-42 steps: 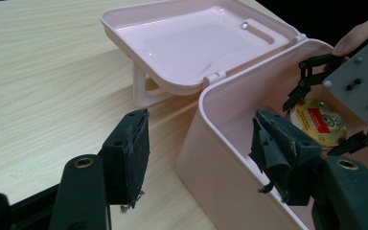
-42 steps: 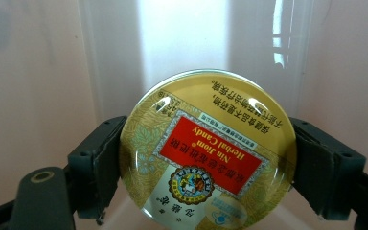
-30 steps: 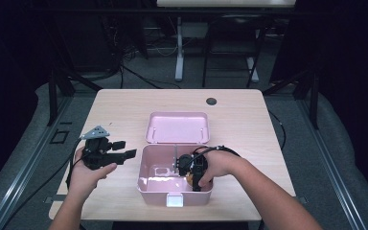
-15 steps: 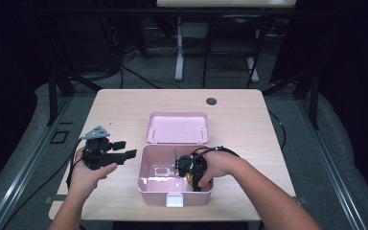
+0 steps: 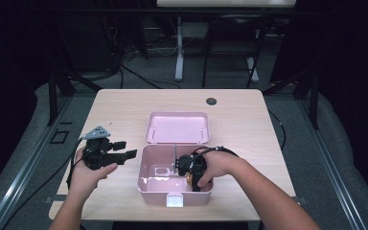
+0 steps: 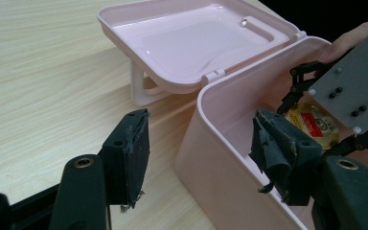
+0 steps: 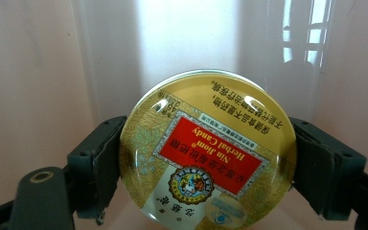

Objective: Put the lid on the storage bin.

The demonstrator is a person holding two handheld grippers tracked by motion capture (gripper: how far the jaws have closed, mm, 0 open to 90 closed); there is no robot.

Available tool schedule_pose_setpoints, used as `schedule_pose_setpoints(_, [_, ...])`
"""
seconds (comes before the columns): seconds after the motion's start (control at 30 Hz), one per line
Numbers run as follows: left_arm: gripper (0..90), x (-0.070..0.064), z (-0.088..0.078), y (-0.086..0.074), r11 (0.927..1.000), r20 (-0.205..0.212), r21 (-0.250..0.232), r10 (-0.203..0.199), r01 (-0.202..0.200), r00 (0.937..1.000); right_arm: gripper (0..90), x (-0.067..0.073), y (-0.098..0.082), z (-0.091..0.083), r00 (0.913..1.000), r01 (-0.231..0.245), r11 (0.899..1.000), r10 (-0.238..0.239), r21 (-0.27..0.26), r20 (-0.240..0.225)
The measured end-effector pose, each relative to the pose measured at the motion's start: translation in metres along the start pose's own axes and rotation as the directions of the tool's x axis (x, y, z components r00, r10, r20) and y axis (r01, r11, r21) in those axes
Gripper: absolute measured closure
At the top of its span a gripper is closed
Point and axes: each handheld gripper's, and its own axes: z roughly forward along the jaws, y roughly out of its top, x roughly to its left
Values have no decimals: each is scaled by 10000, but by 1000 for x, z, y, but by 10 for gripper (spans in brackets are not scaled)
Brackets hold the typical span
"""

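Right tongs (image 7: 206,167) inside pink box (image 5: 146,184), pinching round candy tin (image 7: 208,153) by its rim. Left tongs (image 6: 199,158) spread, just beside box's near wall. Open lid (image 5: 177,127) behind, resting on table (image 5: 249,120).

The work surface is a light wood-grain table (image 5: 124,108) with rounded corners and a dark round grommet (image 5: 212,101) near its far edge. It stands on a grey floor (image 5: 345,143). Dark metal rails (image 5: 24,158) run along the floor on both sides. Behind the table, black frame legs (image 5: 60,81), loose cables (image 5: 139,76) and a white pedestal (image 5: 178,48) (supporting a second tabletop) are visible. The surroundings are dark.
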Motion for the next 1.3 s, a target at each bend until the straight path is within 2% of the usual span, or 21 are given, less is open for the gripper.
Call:
schedule_pose_setpoints(0.07, [384,0,0,0,10000,-19,32,-26,26,10000,192,0,0,0,10000,-26,10000,26,-14,-23])
schedule_pose_setpoints(0.13, [384,0,0,0,10000,11,-16,-40,40,10000,148,0,0,0,10000,-48,10000,48,-22,-41])
schedule_pose_setpoints(0.4, [384,0,0,0,10000,-10,33,-37,37,10000,150,1,-1,-6,10000,-13,9999,14,-110,72])
schedule_pose_setpoints(0.67, [384,0,0,-1,10000,-37,-19,-81,81,10000,180,3,-4,-23,9998,-78,9980,90,-634,192])
schedule_pose_setpoints(0.8, [384,0,0,-1,10000,-54,-15,-29,29,10000,188,5,-3,-33,9996,-43,9981,60,-610,283])
schedule_pose_setpoints(0.93, [384,0,1,-1,10000,-49,7,-27,27,10000,203,4,-3,-41,9993,-284,9971,301,-710,224])
schedule_pose_setpoints(1.1, [384,0,1,-1,10000,-56,-9,-41,41,10000,215,3,-5,-50,9982,-414,9967,444,-704,411])
schedule_pose_setpoints(1.3, [384,0,0,-1,10000,-76,-48,23,-24,10000,216,3,-7,-62,9978,-509,9935,549,-1014,370])
